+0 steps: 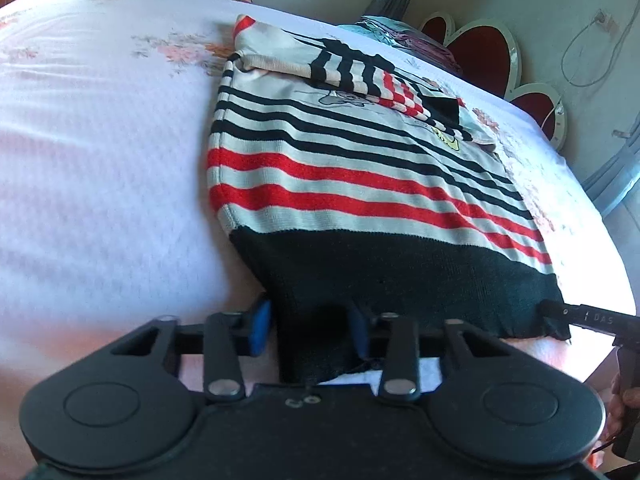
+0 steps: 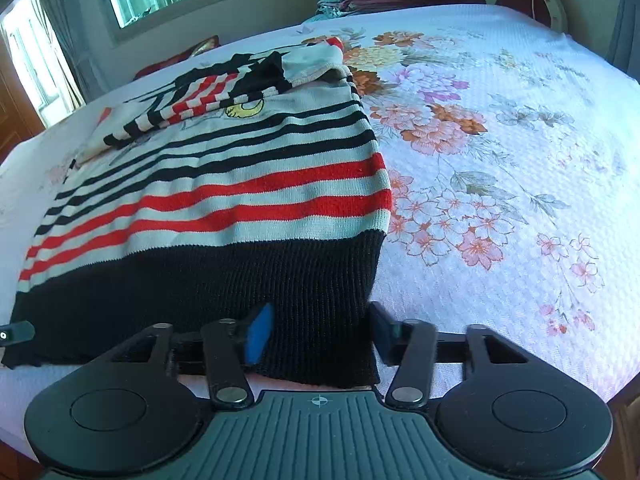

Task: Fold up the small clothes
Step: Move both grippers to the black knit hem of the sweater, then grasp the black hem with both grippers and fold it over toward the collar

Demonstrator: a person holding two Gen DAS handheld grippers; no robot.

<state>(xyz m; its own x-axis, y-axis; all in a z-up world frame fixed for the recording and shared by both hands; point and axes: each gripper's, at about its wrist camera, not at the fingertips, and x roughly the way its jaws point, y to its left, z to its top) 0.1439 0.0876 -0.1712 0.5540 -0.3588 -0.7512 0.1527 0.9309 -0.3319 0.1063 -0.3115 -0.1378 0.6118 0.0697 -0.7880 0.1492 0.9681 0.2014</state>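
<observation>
A small knitted sweater (image 1: 360, 184) (image 2: 224, 200) with black, red and cream stripes lies flat on the bed, its sleeves folded across the chest. Its wide black hem (image 1: 400, 280) (image 2: 200, 280) is the edge nearest to me. My left gripper (image 1: 310, 330) is shut on the hem's left corner, with the black knit bunched between its blue pads (image 1: 260, 328). My right gripper (image 2: 320, 334) is shut on the hem's right corner in the same way. Each gripper's finger shows at the side of the other view: the right gripper's finger (image 1: 576, 318), the left gripper's finger (image 2: 16, 332).
The bed sheet (image 1: 100, 140) (image 2: 500, 160) is white with a floral print and spreads wide on both sides of the sweater. A stack of folded clothes (image 1: 400, 36) (image 2: 360, 0) lies by the red heart-shaped headboard (image 1: 480, 48). A hand (image 1: 628, 392) holds the right gripper.
</observation>
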